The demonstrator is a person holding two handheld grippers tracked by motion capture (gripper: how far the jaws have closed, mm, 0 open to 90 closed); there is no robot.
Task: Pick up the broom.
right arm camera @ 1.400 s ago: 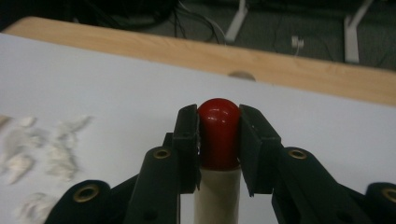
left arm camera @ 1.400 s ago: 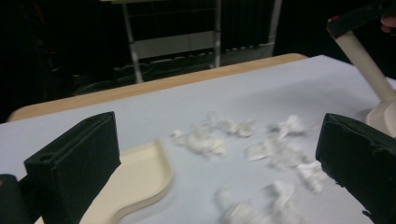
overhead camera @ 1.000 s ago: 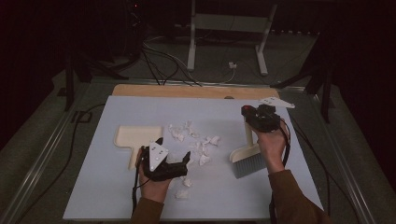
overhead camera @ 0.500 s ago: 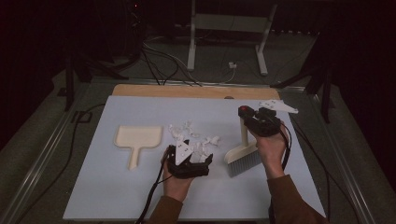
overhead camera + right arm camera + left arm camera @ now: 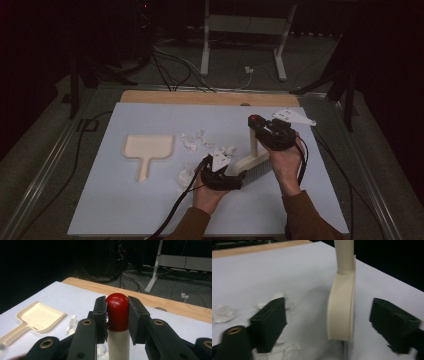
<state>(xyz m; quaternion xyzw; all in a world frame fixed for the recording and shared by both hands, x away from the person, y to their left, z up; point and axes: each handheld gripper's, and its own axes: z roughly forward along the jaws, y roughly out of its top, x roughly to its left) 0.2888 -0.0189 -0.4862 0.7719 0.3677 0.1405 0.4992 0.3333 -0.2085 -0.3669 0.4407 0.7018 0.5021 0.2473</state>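
Observation:
A cream brush point(image 5: 252, 167) with a red-tipped handle stands on its bristles right of the table's middle. My right gripper point(image 5: 262, 131) is shut on the red handle tip point(image 5: 117, 312) from above. My left gripper point(image 5: 227, 177) lies low just left of the brush. Its jaws have just been closing, and they stand on either side of the cream brush head point(image 5: 340, 312) with gaps on both sides. A cream dustpan point(image 5: 148, 148) lies flat at the left, also seen in the right gripper view point(image 5: 40, 316). Crumpled white paper scraps point(image 5: 195, 141) lie between dustpan and brush.
Everything rests on a white board point(image 5: 150, 210) with a wooden strip point(image 5: 200, 97) along its far edge. More paper scraps point(image 5: 222, 313) lie near my left jaw. Cables and a metal stand point(image 5: 245, 30) sit on the dark floor beyond the table.
My left gripper slid right, from beside the paper scraps to the brush head, and its jaws narrowed. The right hand shifted slightly left with the brush.

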